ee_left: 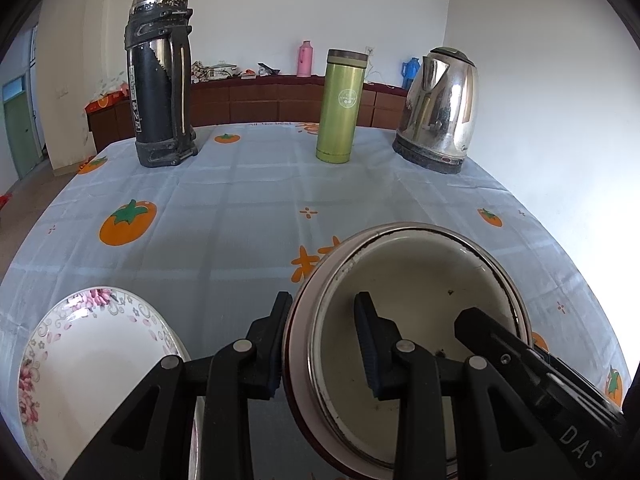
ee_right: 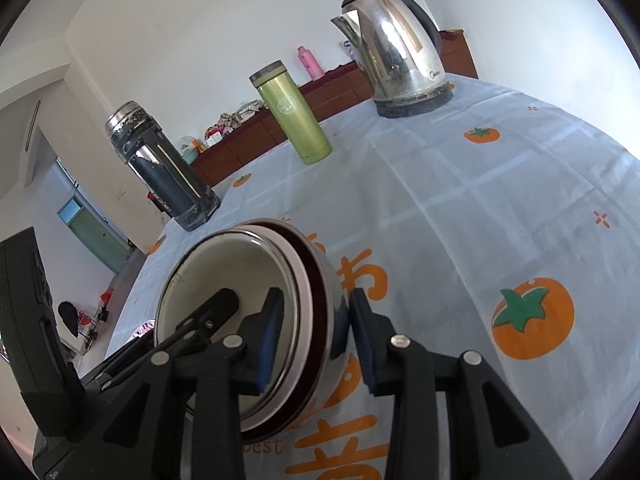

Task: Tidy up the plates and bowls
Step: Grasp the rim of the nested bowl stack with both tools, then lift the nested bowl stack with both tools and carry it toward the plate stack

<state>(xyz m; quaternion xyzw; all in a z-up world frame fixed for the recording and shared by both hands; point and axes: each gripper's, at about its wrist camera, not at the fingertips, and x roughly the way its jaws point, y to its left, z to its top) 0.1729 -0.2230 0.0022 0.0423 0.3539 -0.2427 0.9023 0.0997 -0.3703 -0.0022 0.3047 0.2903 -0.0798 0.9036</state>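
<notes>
A stack of nested bowls [ee_left: 416,320] with a cream inside and pink and steel rims sits near the table's front. My left gripper [ee_left: 324,344] straddles its left wall, one finger inside and one outside, with a gap to the wall. My right gripper [ee_right: 316,340] straddles its right wall [ee_right: 316,292] the same way, jaws apart; its finger also shows in the left wrist view [ee_left: 520,356]. A white plate with pink flowers [ee_left: 92,360] lies to the left of the bowls.
On the persimmon-print tablecloth [ee_left: 240,208] stand a black thermos [ee_left: 162,76] at the far left, a green flask [ee_left: 340,106] in the middle and a steel kettle [ee_left: 440,110] at the far right. A dark cabinet [ee_left: 260,100] runs behind the table.
</notes>
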